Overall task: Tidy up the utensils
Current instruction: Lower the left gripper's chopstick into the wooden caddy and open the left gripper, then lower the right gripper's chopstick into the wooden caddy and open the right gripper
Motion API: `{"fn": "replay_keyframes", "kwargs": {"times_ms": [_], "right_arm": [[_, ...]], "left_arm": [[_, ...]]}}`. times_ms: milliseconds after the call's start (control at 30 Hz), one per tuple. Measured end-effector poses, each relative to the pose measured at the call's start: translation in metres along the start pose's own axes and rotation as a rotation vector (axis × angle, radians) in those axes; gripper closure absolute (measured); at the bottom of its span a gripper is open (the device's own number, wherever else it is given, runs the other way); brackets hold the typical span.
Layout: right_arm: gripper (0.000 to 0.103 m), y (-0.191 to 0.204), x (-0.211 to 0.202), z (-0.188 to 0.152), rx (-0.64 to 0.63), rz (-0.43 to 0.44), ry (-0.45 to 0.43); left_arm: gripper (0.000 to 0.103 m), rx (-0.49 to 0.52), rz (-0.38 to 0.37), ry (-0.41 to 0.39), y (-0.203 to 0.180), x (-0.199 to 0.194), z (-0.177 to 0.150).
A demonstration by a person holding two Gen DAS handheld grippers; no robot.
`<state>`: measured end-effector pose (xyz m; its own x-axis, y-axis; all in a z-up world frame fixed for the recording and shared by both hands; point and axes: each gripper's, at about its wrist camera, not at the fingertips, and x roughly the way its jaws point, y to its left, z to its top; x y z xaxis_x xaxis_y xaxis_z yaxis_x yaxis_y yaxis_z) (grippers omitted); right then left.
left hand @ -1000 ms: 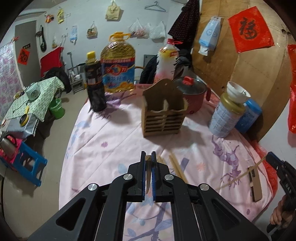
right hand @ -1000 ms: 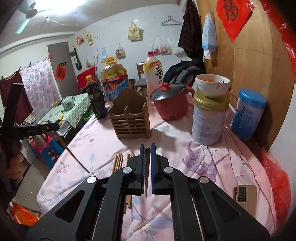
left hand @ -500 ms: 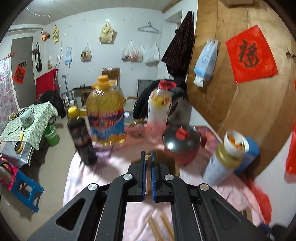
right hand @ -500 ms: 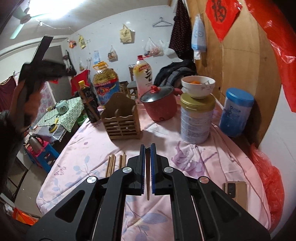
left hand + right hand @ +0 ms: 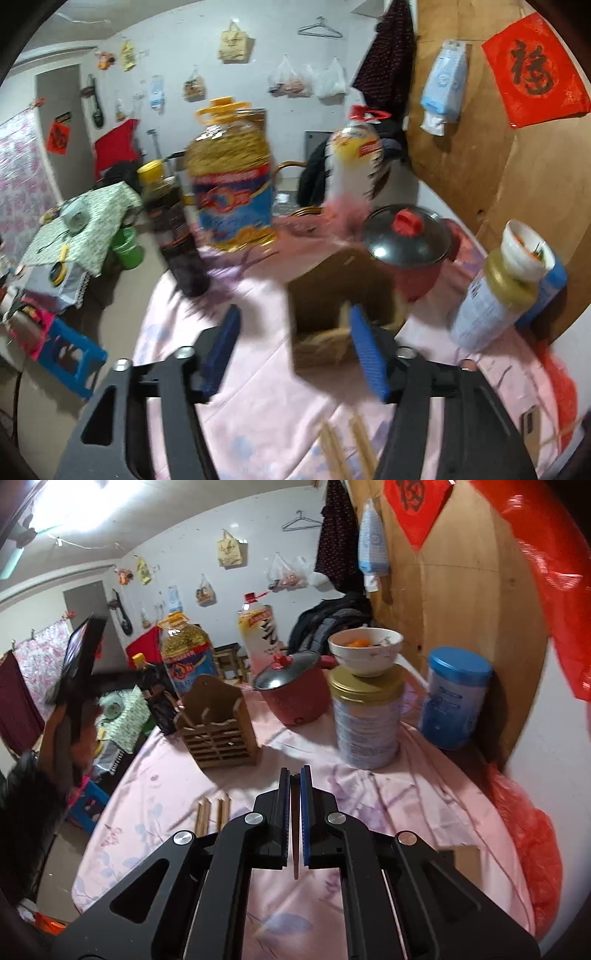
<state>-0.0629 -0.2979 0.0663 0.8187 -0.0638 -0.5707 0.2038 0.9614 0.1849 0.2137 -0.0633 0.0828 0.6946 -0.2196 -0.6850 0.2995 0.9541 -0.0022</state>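
The slatted wooden utensil holder [image 5: 218,727] is taken as the landmark; it stands upright on the table covered with a pink floral cloth [image 5: 369,797]. The left gripper [image 5: 295,350] is held above and just in front of this holder, its blue-padded jaws having just been opening; they now stand wide apart with nothing pressed between them. In the blurred left wrist view a pale stick-like shape can be made out inside the holder [image 5: 332,314], beside the right blue pad, though what it is cannot be told for certain.

The right gripper [image 5: 294,812] is held nearer the viewer than the holder, over the cloth, and is clenched on a single wooden chopstick [image 5: 295,834], which runs lengthwise between the pads and juts out behind them.

A small group of loose wooden chopsticks [image 5: 212,814] lies flat on the cloth in front of the holder, just left of the right gripper.

Behind the holder a red cooking pot with a glass lid [image 5: 295,698] is seen, and to its right a pale tin with a gold lid [image 5: 365,723] bearing a white bowl [image 5: 364,651]. Behind and to the left of the holder stand a large yellow oil jug [image 5: 186,657] and a dark sauce bottle [image 5: 155,698].

In the right wrist view a person's hand [image 5: 62,723] is seen left of the holder, gripping the black handle of the left gripper.
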Motion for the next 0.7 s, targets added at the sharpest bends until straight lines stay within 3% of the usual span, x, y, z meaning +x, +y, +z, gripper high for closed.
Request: {"fn": "replay_keyframes", "kwargs": {"times_ms": [67, 267, 400, 533, 700], "right_arm": [[0.097, 0.008, 0.01, 0.008, -0.018, 0.032, -0.004], [0.097, 0.044, 0.045, 0.051, -0.094, 0.142, -0.04], [0.097, 0.065, 0.061, 0.096, -0.141, 0.189, -0.105], [0.097, 0.084, 0.084, 0.142, -0.17, 0.222, -0.162], [0.097, 0.102, 0.134, 0.162, -0.192, 0.214, -0.177]], "left_arm": [[0.022, -0.022, 0.043, 0.01, 0.019, -0.014, -0.023], [0.022, -0.071, 0.168, 0.121, 0.07, -0.047, -0.111], [0.022, -0.171, 0.192, 0.21, 0.095, -0.068, -0.162], [0.022, -0.269, 0.223, 0.249, 0.113, -0.09, -0.193], [0.022, -0.331, 0.286, 0.268, 0.127, -0.114, -0.213]]}}
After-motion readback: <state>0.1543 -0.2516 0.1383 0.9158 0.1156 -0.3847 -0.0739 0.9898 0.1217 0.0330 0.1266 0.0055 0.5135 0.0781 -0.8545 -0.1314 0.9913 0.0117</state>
